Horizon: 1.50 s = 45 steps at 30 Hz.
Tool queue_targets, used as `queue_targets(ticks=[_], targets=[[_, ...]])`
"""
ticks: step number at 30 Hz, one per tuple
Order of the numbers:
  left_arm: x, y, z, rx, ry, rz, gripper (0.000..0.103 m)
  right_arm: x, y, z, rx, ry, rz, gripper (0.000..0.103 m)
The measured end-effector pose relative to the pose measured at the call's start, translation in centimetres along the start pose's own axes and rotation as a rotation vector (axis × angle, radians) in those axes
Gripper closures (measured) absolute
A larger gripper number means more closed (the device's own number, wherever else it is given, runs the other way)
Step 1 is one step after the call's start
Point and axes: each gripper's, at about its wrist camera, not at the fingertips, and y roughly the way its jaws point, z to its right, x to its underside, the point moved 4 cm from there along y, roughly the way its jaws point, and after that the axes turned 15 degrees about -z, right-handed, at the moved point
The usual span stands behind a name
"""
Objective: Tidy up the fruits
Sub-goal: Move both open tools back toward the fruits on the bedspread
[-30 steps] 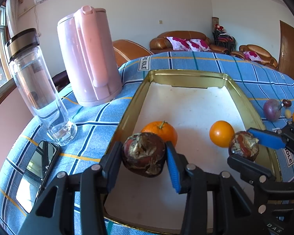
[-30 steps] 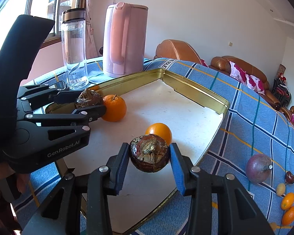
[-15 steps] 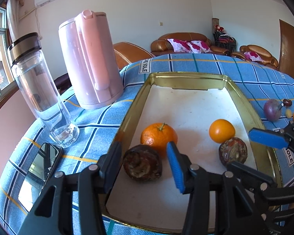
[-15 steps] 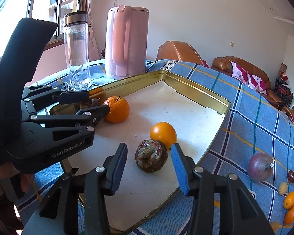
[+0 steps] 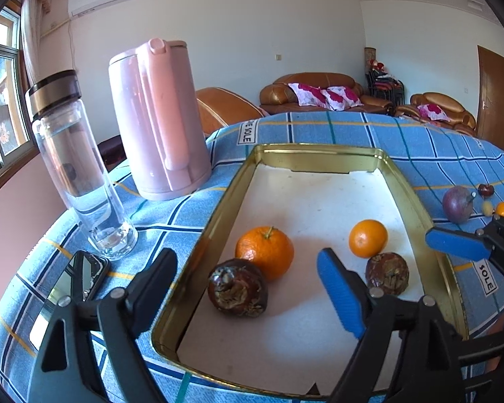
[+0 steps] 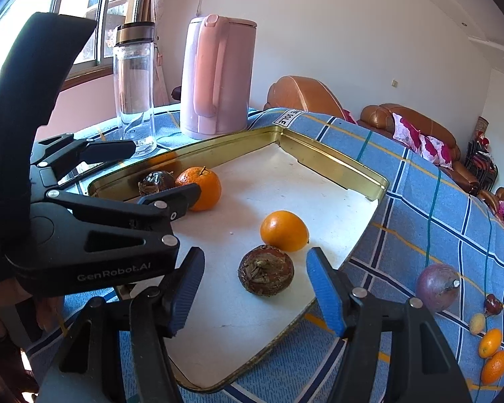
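A gold-rimmed tray [image 5: 215, 221] with a white floor holds two oranges and two wrinkled brown fruits. My left gripper [image 5: 248, 275] has its jaws opening wide; one brown fruit [image 5: 237, 292] lies on the tray floor between them, untouched, against the stemmed orange [image 5: 265, 252]. My right gripper [image 6: 253, 285] is also opening, and the second brown fruit [image 6: 266, 275] rests on the tray between its fingers, free of the pads, next to a smooth orange [image 6: 284, 230]. The left gripper [image 6: 158, 176] shows at the left of the right wrist view.
A pink kettle [image 5: 158, 121], a glass bottle [image 5: 77, 168] and a phone [image 5: 74, 288] stand left of the tray. On the blue checked cloth to the right lie a purple fruit [image 6: 436, 287], a dark red fruit [image 6: 493, 304] and small orange ones [image 6: 490, 342].
Both grippers held a brown fruit a second ago. Each fruit now lies on the tray floor, and both pairs of jaws have spread apart, the left more widely.
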Motion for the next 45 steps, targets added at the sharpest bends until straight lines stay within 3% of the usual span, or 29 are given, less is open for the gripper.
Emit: queue_targets(ticks=[7, 10, 20, 32, 39, 45], targets=[[-0.5, -1.5, 0.4, 0.016, -0.026, 0.035, 0.013, 0.7, -0.9, 2.3, 0.022, 0.058, 0.000, 0.038], [-1.0, -2.7, 1.2, 0.039, -0.031, 0.066, 0.009, 1.4, -1.7, 3.9, 0.040, 0.097, 0.008, 0.038], [-1.7, -6.0, 8.0, 0.146, 0.046, 0.136, 0.005, 5.3, -5.7, 11.4, 0.146, 0.227, 0.039, 0.038], [-0.8, -5.9, 20.4, 0.311, 0.218, 0.057, 0.005, 13.9, -9.4, 22.6, 0.286, 0.495, 0.014, 0.037], [0.4, -5.4, 27.3, 0.360, 0.345, 0.003, 0.007, 16.4, -9.7, 24.5, 0.296, 0.543, -0.012, 0.037], [0.9, -4.3, 30.7, 0.402, 0.396, -0.069, 0.020, 17.2, -10.2, 25.5, 0.293, 0.579, 0.000, 0.037]])
